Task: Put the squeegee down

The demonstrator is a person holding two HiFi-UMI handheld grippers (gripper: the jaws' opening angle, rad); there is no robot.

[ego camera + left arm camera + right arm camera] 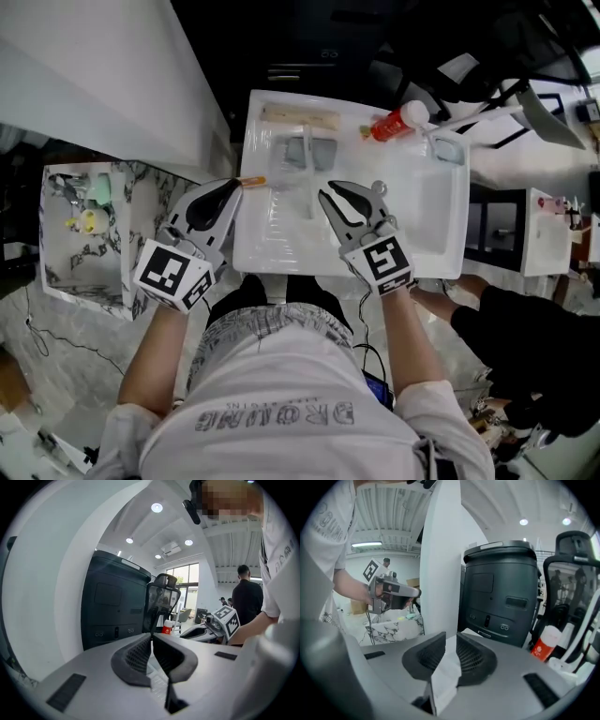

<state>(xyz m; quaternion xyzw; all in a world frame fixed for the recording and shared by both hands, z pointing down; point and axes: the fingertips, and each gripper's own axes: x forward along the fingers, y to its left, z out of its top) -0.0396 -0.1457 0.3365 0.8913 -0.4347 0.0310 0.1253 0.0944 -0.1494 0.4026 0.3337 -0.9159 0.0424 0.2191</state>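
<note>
white tray [441, 239] with squeegee [307, 155], red bottle [394, 123] and beige bar [300, 116]

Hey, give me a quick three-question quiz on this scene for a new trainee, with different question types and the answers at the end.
1. Multiple choice: where does the squeegee lie? A, in the white tray; B, outside it on the left; C, outside it on the right.
2. True or false: the left gripper has its jaws shut with nothing between them.
3. Short answer: what colour is the bottle at the tray's far rim?

Key: 1 A; 2 true; 3 red, with a white cap.
</note>
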